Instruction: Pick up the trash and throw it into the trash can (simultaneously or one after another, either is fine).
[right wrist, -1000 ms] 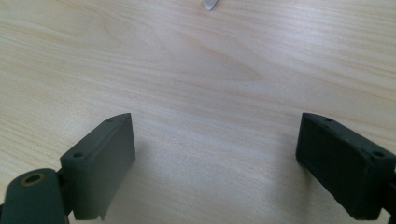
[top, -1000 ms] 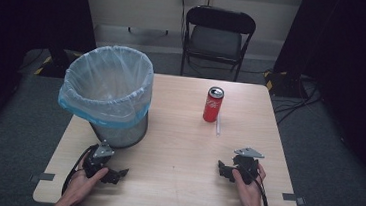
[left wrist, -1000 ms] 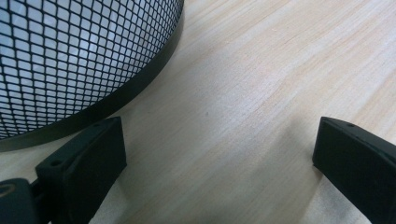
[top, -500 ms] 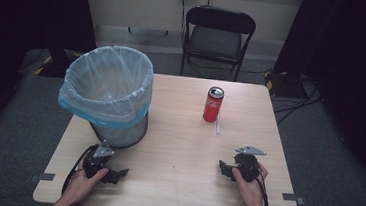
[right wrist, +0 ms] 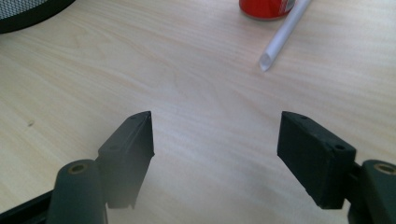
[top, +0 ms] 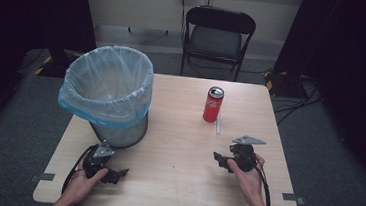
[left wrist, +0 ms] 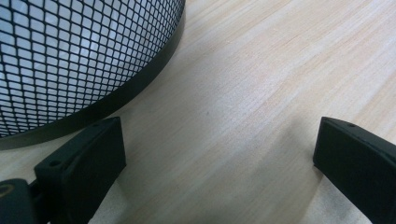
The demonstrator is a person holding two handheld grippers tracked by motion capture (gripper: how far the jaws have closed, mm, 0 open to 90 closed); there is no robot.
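My right gripper [top: 222,160], jaws just narrowing, empty, should line up squarely on the can [top: 213,104] near the table's [top: 174,182] far edge; left gripper [top: 114,173] gapes empty.

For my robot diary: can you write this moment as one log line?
left gripper: open, beside bin | right gripper: open, closing, nothing between | can: upright | straw: beside can

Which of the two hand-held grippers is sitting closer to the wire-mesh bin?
The left hand-held gripper, beside the mesh bin; its own view shows the bin's base right next to its jaw. The right hand-held gripper is across the table, nearer the red can.
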